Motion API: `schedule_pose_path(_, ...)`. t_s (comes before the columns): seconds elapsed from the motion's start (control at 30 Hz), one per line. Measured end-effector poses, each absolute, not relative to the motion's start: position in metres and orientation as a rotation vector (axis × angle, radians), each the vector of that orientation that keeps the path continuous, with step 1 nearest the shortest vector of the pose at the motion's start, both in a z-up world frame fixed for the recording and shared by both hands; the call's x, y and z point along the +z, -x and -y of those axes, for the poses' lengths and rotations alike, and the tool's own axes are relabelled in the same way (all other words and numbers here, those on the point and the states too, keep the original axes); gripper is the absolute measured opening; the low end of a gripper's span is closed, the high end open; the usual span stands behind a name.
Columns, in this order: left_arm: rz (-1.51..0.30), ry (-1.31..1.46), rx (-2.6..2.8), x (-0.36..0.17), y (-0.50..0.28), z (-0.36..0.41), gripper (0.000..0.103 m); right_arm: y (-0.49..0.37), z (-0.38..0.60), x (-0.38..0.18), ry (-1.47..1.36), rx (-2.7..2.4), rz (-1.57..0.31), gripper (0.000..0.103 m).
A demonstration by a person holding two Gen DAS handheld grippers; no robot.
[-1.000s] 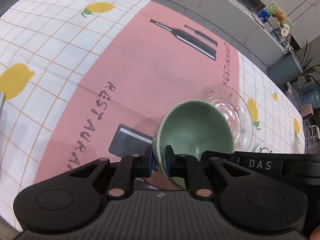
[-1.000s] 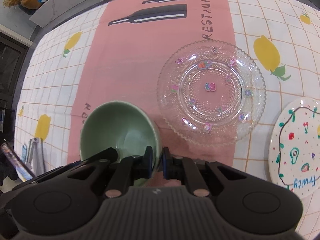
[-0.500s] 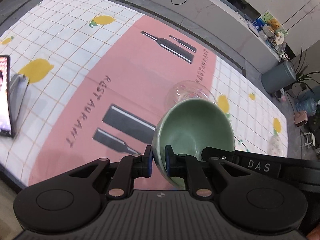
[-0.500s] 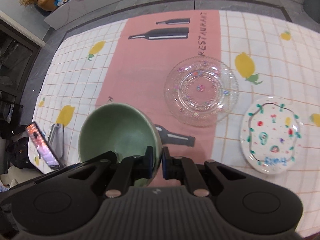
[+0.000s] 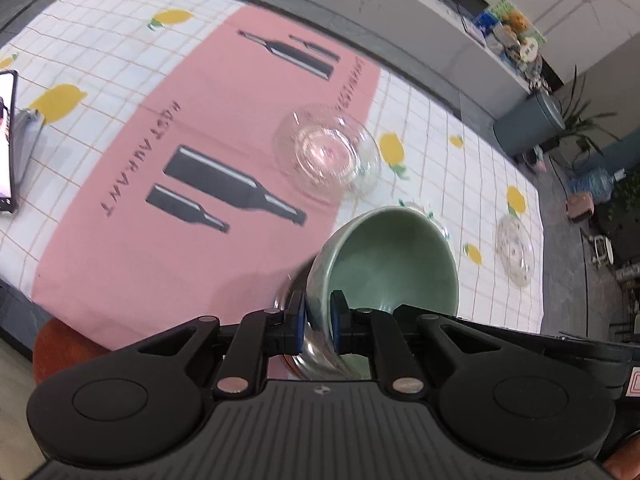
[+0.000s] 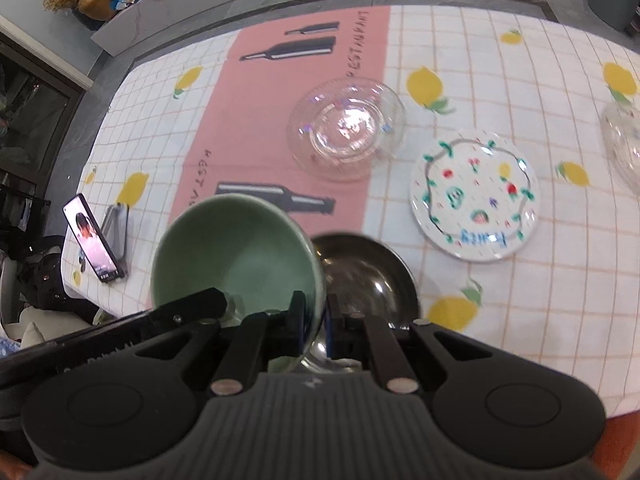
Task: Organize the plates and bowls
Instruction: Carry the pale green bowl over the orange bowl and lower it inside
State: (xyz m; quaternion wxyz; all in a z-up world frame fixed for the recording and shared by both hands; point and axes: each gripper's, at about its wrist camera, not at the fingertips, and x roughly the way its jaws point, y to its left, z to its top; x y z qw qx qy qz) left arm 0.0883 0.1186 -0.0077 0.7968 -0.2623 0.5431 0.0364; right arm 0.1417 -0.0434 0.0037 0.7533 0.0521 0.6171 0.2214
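Two-handed carry here: left gripper (image 5: 318, 322) and right gripper (image 6: 314, 322) both pinching the rim of the same green bowl (image 6: 236, 252), fingers clamped on opposite sides of the wall, one pad inside and one outside each. Probably held that way so it doesn't swing or slip, since a one-sided rim pinch on a ceramic bowl looks dicey.

Green bowl up in the air above the near edge of the desk (image 6: 500, 60), tilted, totally empty inside. Right below and beside it, a shiny metal bowl (image 6: 368, 276), also empty as far as visible. Looks like a nesting job, green one going into the metal one, though that's a guess.

Beyond the green bowl: a clear glass plate (image 6: 347, 130) on the pink strip of the tablecloth, nothing on it. To its right, a white painted plate (image 6: 476, 196), bare too. Another glass dish (image 6: 622, 144) further right at the frame edge, contents hard to tell.

Off to the left of the green bowl, a phone (image 6: 93, 238) propped on a stand, well clear of the dishes.
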Motion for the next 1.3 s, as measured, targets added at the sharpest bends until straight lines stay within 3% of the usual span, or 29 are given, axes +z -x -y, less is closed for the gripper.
schedule_pose_path(0.57, -1.273, 0.518, 0.099, -0.053, -0.097, -0.102, 0.014, -0.14, 0.061, -0.05, -0.162, 0.431, -1.412, 0.006)
schedule_pose_path(1.3, -1.3, 0.429, 0.054, -0.063, -0.106, -0.098, 0.018, -0.152, 0.05, -0.077, -0.119, 0.362, -1.438, 0.006)
